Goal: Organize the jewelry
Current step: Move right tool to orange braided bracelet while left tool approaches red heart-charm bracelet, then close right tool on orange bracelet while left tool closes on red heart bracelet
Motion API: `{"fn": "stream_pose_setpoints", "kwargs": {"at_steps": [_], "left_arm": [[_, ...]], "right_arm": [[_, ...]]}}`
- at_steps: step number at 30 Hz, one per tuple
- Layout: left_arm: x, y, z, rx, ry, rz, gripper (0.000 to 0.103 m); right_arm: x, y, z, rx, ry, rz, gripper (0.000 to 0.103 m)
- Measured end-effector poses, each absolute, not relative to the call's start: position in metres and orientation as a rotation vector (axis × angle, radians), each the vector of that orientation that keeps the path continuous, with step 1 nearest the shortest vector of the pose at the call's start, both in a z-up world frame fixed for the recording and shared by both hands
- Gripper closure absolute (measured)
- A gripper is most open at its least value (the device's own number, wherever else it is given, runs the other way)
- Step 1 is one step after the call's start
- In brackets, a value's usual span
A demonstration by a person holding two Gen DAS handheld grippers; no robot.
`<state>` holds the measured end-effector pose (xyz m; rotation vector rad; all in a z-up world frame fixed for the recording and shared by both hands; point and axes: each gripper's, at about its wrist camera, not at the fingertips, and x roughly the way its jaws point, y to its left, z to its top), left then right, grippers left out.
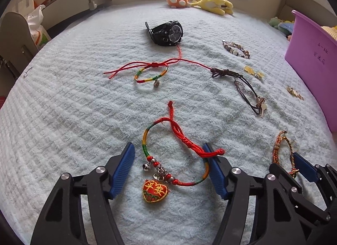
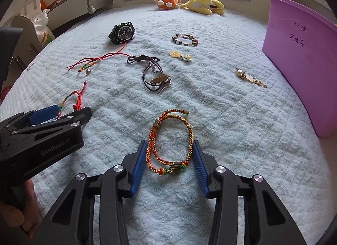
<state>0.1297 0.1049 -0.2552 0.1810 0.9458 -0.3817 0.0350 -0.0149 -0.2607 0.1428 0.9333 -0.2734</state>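
Note:
A multicoloured cord bracelet with a red heart charm [image 1: 155, 190] lies on the pale blue blanket [image 1: 73, 118]. My left gripper [image 1: 169, 148] is open around it. Its red cord end rests across the right fingertip [image 1: 210, 154], and the left pad [image 1: 124, 167] stands apart from it. A braided orange bracelet [image 2: 189, 131] lies flat between the blue pads of my right gripper [image 2: 170, 142]. The pads are close beside its two sides, but no squeeze shows. Each gripper also appears in the other's view: the right gripper [image 1: 299, 165] and the left gripper [image 2: 63, 116].
Farther on the blanket lie a black watch [image 1: 168, 33], a red string bracelet [image 1: 151, 70], a brown leather cord bracelet [image 1: 242, 85], a bead bracelet [image 1: 236, 49] and small yellow and gold pieces [image 1: 253, 72]. A purple bin [image 2: 299, 66] stands at right. Plush toys [image 2: 189, 2] lie at the far edge.

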Motion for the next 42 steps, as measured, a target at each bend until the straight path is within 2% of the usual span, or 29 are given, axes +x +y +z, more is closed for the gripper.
{"fn": "stream_pose_setpoints", "kwargs": {"at_steps": [1,2,3,4,5,9,13,24,42], "left_arm": [[0.128,0.104,-0.255,0.182,0.944,-0.384,0.047],[0.126,0.105,-0.254,0.183,0.941,-0.383,0.053],[0.125,0.106,-0.254,0.177,0.942,-0.387,0.064],[0.124,0.106,-0.253,0.169,0.945,-0.393,0.068],[0.122,0.107,-0.252,0.161,0.948,-0.403,0.077],[0.117,0.105,-0.25,0.165,0.963,-0.413,0.091],[0.115,0.109,-0.243,0.158,0.99,-0.42,0.094],[0.092,0.125,-0.2,0.197,1.006,-0.461,0.094],[0.043,0.114,-0.024,0.275,1.006,-0.669,0.095]], "right_arm": [[0.035,-0.013,-0.26,0.135,0.935,-0.269,0.07],[0.035,-0.012,-0.26,0.124,0.937,-0.267,0.076],[0.035,-0.011,-0.259,0.118,0.938,-0.264,0.082],[0.034,-0.011,-0.258,0.12,0.938,-0.26,0.086],[0.034,-0.012,-0.258,0.128,0.94,-0.256,0.088],[0.031,-0.015,-0.253,0.158,0.954,-0.246,0.094],[0.026,-0.014,-0.247,0.156,0.974,-0.241,0.094],[0.001,-0.01,-0.199,0.177,0.979,-0.245,0.094],[-0.049,-0.025,-0.015,0.245,0.98,-0.295,0.094]]}}
